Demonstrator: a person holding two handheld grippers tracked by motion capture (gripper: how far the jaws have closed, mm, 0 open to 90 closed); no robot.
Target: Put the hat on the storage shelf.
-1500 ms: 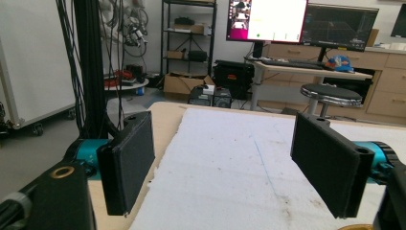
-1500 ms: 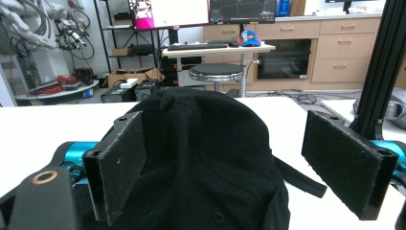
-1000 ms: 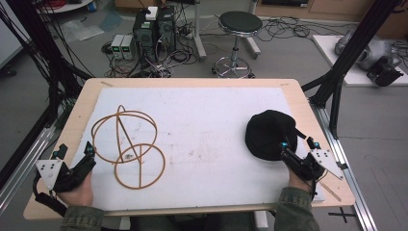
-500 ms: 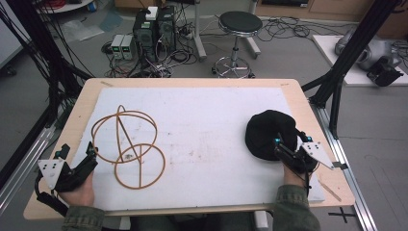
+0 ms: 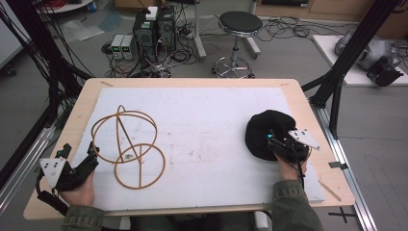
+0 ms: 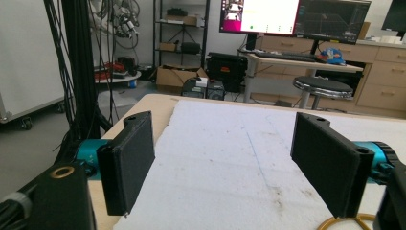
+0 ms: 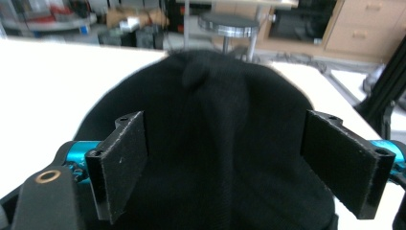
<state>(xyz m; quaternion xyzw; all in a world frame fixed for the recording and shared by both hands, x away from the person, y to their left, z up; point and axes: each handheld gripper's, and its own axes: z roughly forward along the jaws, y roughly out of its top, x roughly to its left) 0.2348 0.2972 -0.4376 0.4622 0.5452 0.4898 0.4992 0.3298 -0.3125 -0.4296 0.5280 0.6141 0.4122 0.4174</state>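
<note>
Reaching for the black hat (image 5: 265, 133) looks like the step in hand: the right gripper (image 5: 275, 143) sits at the hat's near edge, at the right of the white pad (image 5: 207, 130) that covers the worktop (image 5: 308, 108). In the right gripper view its jaws stand wide apart, one on each side of the dark fabric (image 7: 225, 134), not yet pinching it. The left gripper (image 5: 89, 161) waits near the front left corner, just beside the wire stand (image 5: 127, 144), a frame of tan hoops; its jaws are spread too, with nothing between them but bare pad (image 6: 225, 163), and a curve of the tan wire (image 6: 344, 221) shows at the bottom.

Next, I judge, the right gripper needs to settle lower so that a fold or the brim lies between the pads, then clench on it; soft cloth may slip if too little is caught.

Against the picture a second ago, the right gripper has pushed forward from the hat's near right side onto its edge. The left gripper, the stand and the hat lie as they did.
</note>
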